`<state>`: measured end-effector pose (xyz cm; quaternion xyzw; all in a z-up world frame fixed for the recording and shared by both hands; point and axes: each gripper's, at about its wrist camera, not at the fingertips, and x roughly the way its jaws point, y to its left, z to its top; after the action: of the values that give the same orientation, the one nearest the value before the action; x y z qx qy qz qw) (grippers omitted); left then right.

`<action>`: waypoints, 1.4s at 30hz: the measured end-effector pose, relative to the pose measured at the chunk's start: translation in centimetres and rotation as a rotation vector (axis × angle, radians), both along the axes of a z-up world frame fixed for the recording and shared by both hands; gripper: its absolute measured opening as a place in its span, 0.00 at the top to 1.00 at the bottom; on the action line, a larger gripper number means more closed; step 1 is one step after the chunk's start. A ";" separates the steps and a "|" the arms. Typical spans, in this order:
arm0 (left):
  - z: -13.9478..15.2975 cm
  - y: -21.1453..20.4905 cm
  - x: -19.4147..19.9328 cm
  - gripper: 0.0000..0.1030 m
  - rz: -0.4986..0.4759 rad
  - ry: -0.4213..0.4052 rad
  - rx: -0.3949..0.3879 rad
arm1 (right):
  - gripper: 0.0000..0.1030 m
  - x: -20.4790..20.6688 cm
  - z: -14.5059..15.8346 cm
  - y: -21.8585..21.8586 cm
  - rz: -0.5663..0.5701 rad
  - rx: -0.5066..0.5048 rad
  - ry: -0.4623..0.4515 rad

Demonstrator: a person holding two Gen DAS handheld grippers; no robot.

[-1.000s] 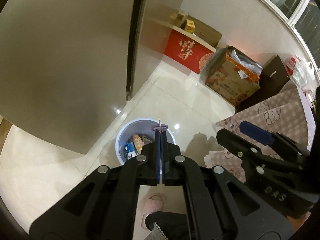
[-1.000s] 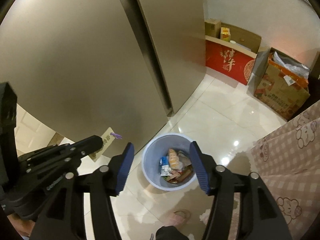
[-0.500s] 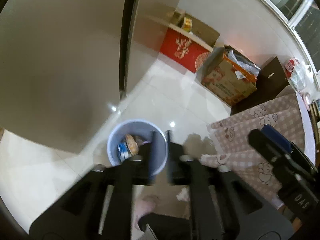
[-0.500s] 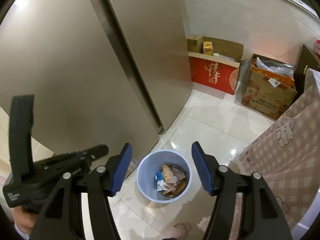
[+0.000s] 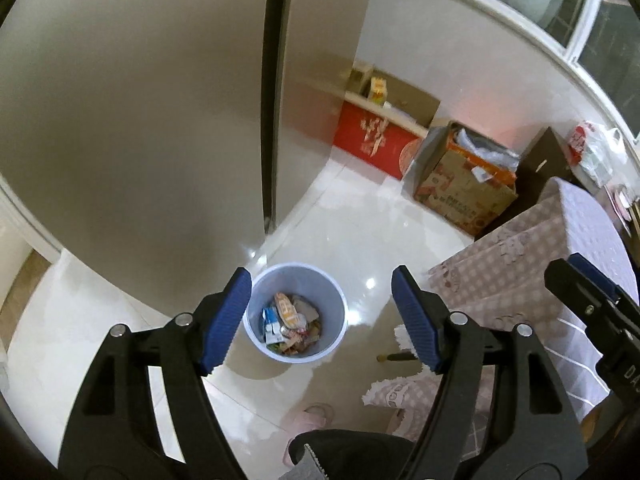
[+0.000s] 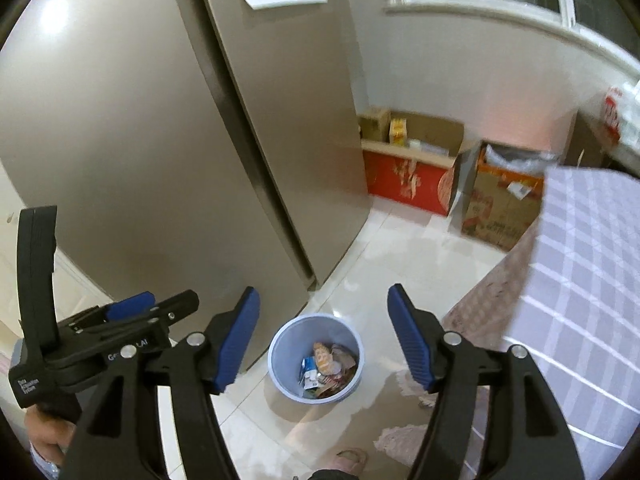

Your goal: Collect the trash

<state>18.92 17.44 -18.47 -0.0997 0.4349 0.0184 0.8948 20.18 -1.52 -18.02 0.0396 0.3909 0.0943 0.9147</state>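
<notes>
A pale blue bin (image 5: 334, 312) (image 6: 282, 354) stands on the tiled floor, part full of wrappers and cartons (image 5: 290, 328) (image 6: 326, 370). My left gripper (image 5: 320, 276) hangs high above it, its jaws opening with nothing between the blue pads. My right gripper (image 6: 323, 293) is also well above the bin, jaws opening and empty. In the right wrist view the left gripper (image 6: 152, 304) shows at the lower left, held by a hand (image 6: 44, 436). The right gripper's tip (image 5: 580, 276) shows at the right edge of the left wrist view.
A tall beige fridge (image 5: 140, 120) (image 6: 160, 140) rises just behind the bin. A table with a pink checked cloth (image 5: 540, 272) (image 6: 580, 280) is to the right. A red box (image 5: 372, 140) and an open carton (image 5: 460, 188) stand by the far wall. A pink slipper (image 5: 310, 420) lies below.
The left gripper went from shut on a thin scrap to wide open, and the scrap is gone from its jaws. Both grippers rose, so the bin looks smaller and farther below.
</notes>
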 end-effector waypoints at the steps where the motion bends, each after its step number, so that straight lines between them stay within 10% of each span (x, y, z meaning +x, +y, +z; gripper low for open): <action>1: 0.8 -0.2 -0.7 0.29 0.004 -0.020 0.007 | 0.34 -1.1 1.1 -0.3 -0.002 -0.006 -0.027; 21: 18.5 -8.5 -18.0 0.13 -0.072 -0.476 0.147 | 0.07 -19.9 16.6 -4.9 -0.126 -0.120 -0.407; 42: 22.8 -11.4 -23.9 0.09 -0.123 -0.664 0.156 | 0.07 -27.1 21.3 -6.1 -0.172 -0.123 -0.562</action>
<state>-4.98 6.07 4.36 -0.0051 0.1225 -0.0358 0.9918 -6.92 -7.65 3.25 -0.0106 0.1226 -0.0002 0.9924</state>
